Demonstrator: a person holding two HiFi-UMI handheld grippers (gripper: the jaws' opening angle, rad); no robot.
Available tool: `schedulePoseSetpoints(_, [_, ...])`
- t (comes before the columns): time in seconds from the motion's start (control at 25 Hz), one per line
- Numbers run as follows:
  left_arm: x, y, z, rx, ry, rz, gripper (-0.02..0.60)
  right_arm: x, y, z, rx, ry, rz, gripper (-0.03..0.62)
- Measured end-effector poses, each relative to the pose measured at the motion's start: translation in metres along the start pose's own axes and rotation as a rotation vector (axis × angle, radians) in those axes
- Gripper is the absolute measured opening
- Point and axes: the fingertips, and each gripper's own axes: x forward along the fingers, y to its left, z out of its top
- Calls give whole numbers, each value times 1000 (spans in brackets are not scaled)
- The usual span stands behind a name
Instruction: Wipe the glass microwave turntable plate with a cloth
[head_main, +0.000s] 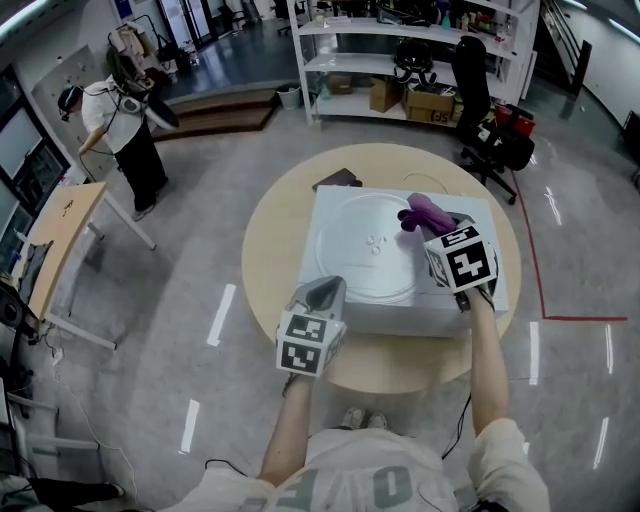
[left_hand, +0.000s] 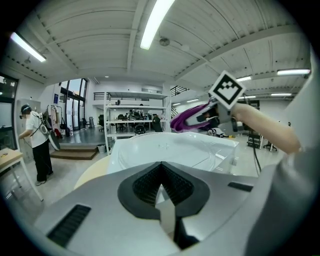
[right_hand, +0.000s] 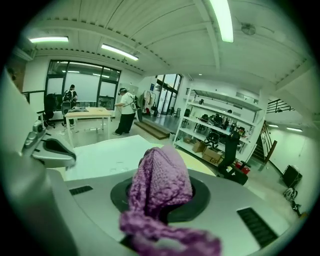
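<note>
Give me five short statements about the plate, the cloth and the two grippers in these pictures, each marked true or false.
1. The right gripper holds a purple cloth. True.
2. The glass plate lies on the floor. False: it lies flat on a white box on the round table.
3. The left gripper holds the cloth. False: its jaws are together, with no cloth between them.
4. In the head view the cloth is over the plate's right side. True.
5. Nobody else is in the room. False: a person stands in the background, beside a desk.
</note>
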Motion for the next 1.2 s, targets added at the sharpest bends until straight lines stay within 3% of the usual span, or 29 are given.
schedulePoseSetpoints(0.2, [1,0,0,-1,-4,0,3,43,-19,-14,0,93,-13,48])
schedulePoseSetpoints(0.68, [0,2,4,3,-13,18,3,41,-9,-18,-39,83,-25,48])
schedulePoseSetpoints(0.96, [0,0,2,1,-7,18,3,2,3,-35,-7,56,-48,48])
schedulePoseSetpoints(1.2, [1,2,2,10,-10,25,3,-46,42,-67,15,27,-24,48])
